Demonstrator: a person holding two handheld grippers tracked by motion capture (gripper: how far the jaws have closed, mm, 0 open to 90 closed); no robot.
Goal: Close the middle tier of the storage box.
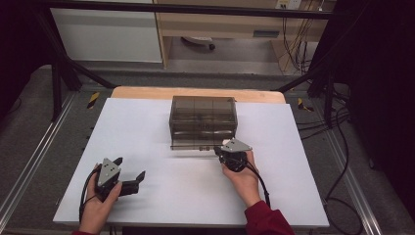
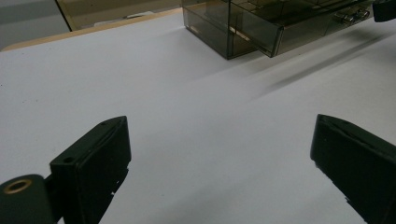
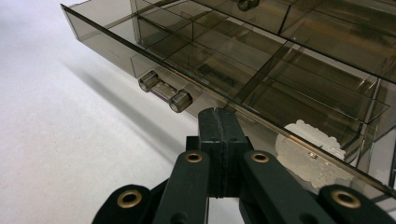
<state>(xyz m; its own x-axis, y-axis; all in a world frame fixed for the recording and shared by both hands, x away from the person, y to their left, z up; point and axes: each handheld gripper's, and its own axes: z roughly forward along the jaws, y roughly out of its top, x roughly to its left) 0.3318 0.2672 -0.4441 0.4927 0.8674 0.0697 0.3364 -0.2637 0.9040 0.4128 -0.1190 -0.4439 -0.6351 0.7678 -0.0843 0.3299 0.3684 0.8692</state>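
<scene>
- Two tools sit by the brown drawer box (image 1: 203, 120) on the tabletop (image 1: 161, 196).
- Right tool (image 1: 219, 149) is shut tight, holding nothing, at the pulled-out bottom drawer (image 3: 224, 70).
- Left tool (image 1: 131, 171) is wide open and empty, well away from the box.

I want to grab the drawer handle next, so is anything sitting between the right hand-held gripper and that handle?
Nothing visible. The right hand-held gripper, jaws shut, sits at the front of the open drawer, and the handle lies just beside its tips, with bare white table below.
</scene>
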